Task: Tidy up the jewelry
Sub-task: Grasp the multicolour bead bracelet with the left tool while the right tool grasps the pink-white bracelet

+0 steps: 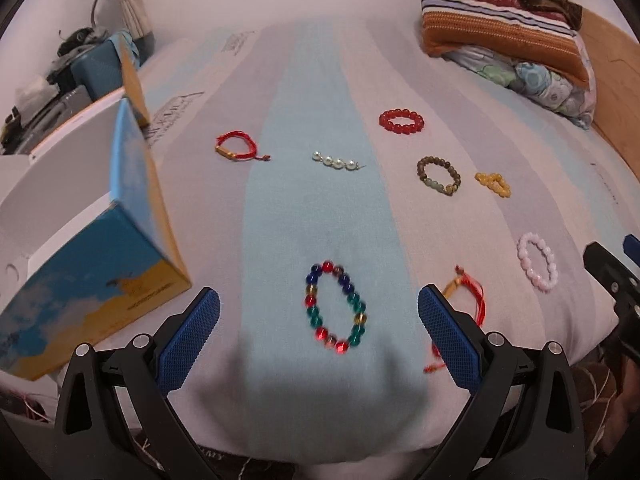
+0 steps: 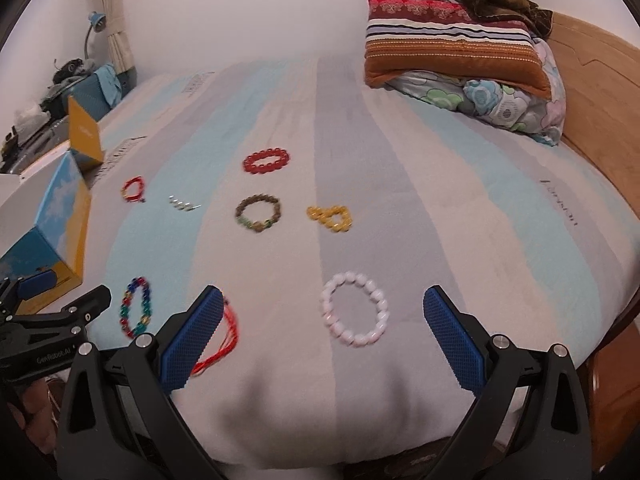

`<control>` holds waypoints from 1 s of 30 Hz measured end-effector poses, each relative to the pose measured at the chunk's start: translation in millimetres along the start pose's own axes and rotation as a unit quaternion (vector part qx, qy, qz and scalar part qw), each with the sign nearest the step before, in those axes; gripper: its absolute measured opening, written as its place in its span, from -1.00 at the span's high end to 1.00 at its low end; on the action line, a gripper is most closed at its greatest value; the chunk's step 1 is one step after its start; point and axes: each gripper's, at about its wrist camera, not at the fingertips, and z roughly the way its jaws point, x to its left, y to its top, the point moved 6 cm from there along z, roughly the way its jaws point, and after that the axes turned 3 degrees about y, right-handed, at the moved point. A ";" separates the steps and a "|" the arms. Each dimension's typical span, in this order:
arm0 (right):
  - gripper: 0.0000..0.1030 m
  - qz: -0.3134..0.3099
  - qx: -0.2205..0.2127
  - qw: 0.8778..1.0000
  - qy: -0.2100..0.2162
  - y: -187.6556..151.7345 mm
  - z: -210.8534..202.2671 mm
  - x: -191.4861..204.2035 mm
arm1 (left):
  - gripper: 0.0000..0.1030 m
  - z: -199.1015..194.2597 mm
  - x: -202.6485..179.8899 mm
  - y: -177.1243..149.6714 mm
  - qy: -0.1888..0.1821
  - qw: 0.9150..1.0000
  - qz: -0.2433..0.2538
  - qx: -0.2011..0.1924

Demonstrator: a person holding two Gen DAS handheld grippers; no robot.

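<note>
Several bracelets lie on a striped bed sheet (image 1: 320, 80). My left gripper (image 1: 318, 312) is open, with a multicolour bead bracelet (image 1: 336, 307) lying between its fingers. My right gripper (image 2: 322, 312) is open around a pink bead bracelet (image 2: 355, 309), also in the left wrist view (image 1: 538, 261). A red cord bracelet (image 1: 470, 292) lies between the two grippers. Farther off lie a red bead bracelet (image 1: 401, 120), a brown bead bracelet (image 1: 438, 176), a yellow bead piece (image 1: 493, 184), a pearl strand (image 1: 335, 162) and another red cord bracelet (image 1: 236, 147).
An open blue and yellow box (image 1: 100, 272) with a white inside stands at the left on the bed. Folded blankets and a pillow (image 2: 460, 52) lie at the far right by a wooden headboard (image 2: 600, 100). A cluttered desk (image 1: 52, 88) stands at the far left.
</note>
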 end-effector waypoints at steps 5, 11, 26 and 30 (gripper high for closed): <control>-0.86 -0.010 0.021 1.000 -0.010 16.7 20.1 -8.7 | -0.89 29.7 -11.4 12.2 0.022 0.999 0.014 0.029; -0.86 0.003 0.083 0.996 -0.012 4.0 65.9 -21.5 | -0.89 65.3 -8.2 -3.3 0.011 0.998 -0.011 0.060; -0.84 0.015 0.160 0.987 -0.014 -32.0 121.8 -36.0 | -0.89 97.8 -0.9 -10.7 -0.004 0.997 -0.017 0.075; -0.69 0.022 0.173 0.985 -0.004 -38.7 130.8 -36.6 | -0.87 96.2 -0.6 -12.1 -0.008 0.997 -0.015 0.070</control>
